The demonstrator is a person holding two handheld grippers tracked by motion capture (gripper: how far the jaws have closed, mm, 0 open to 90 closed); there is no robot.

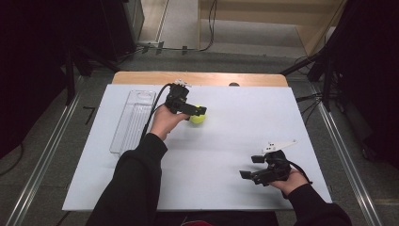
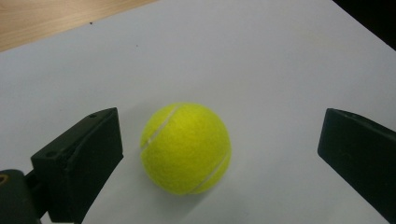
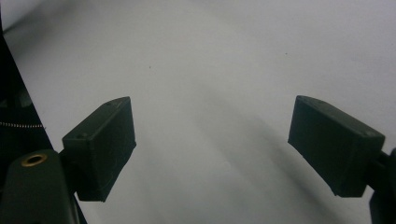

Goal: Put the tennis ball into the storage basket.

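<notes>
Now, tennis ball (image 2: 186,148) sits between jaws of left gripper (image 2: 219,154), closer to one jaw, clear gap to other; neither touching. Jaws spread wide, holding nothing. Ball round, no long axis to align. Ball (image 1: 197,118) rests on white sheet, toward desk's far edge, near its middle; clear tray (image 1: 133,120) lies along left edge. Right gripper (image 1: 251,166) well apart near right front corner, jaws spread wide, empty. Left hand nearer; next move likely closing on ball.

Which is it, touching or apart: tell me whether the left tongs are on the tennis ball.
Apart. The left gripper view shows the left tongs open, with white table visible between each jaw and the tennis ball.
</notes>
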